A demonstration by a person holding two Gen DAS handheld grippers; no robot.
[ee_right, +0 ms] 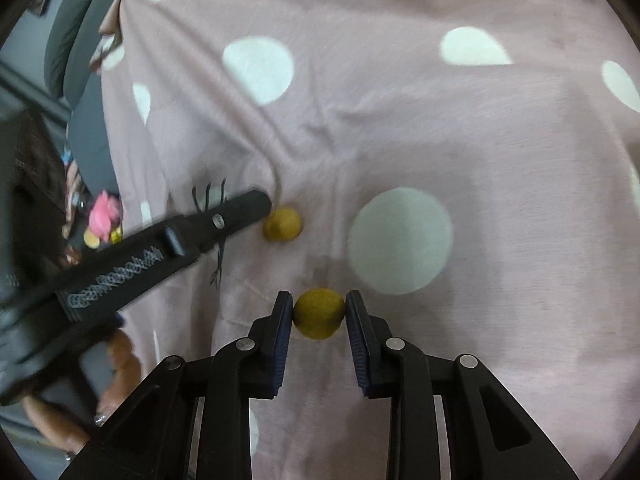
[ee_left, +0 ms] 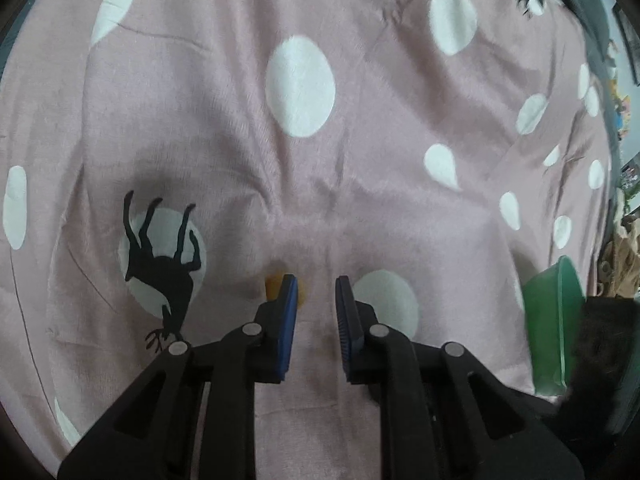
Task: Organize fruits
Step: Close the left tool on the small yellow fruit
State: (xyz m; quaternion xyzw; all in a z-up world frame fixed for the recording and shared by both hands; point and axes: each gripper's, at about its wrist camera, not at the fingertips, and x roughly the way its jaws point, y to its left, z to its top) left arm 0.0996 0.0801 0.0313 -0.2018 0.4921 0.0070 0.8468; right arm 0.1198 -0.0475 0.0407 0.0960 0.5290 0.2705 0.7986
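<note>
Right tongs (ee_right: 318, 312) clamped on a small yellow fruit (ee_right: 319, 313) above the pink dotted cloth (ee_right: 440, 140); left tongs (ee_left: 317, 294) apart, second yellow fruit (ee_left: 274, 282) seemingly just beside one finger, green bowl (ee_left: 554, 320) at right

Two small round fruits are laid on the bedsheet (ee_right: 460, 140). The nearer fruit (ee_right: 319, 313) is set between the right gripper's (ee_right: 319, 314) fingertips. The farther fruit (ee_right: 282, 224) is found beyond it, leftward, just beside the left gripper's (ee_left: 317, 292) tip. A basin (ee_left: 554, 320) is placed at the left gripper's right.
</note>
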